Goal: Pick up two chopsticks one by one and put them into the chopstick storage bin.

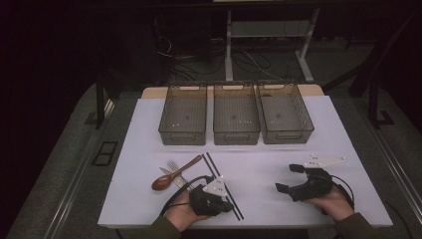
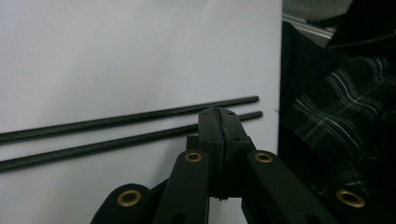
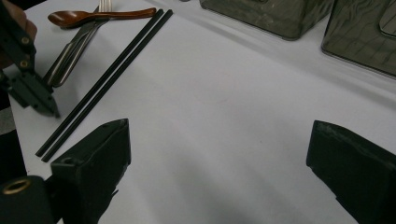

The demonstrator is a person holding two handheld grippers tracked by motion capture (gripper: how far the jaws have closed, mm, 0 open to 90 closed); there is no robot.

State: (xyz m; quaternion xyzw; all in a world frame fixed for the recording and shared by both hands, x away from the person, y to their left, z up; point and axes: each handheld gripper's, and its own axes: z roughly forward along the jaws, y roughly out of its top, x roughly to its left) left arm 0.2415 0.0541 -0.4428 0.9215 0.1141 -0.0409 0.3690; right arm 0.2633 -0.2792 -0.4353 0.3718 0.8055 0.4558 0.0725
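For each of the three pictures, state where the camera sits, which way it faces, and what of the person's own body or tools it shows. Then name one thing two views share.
High view: above the person's side, facing forward and down on the table; both hands, left hand-held gripper, right hand-held gripper.
Left gripper view: rides that hand-held gripper, along shut jaws toward the chopsticks.
Right gripper view: along open jaws over the table.
Shared: chopsticks, in all three.

Chopsticks (image 1: 221,184) lie right of the spoon (image 1: 175,173), before three bins (image 1: 235,113).

Lab test bay: dark room, white-covered surface (image 1: 298,149), loose cables (image 1: 249,62) on floor at upper centre, desk frame (image 1: 229,45) behind.
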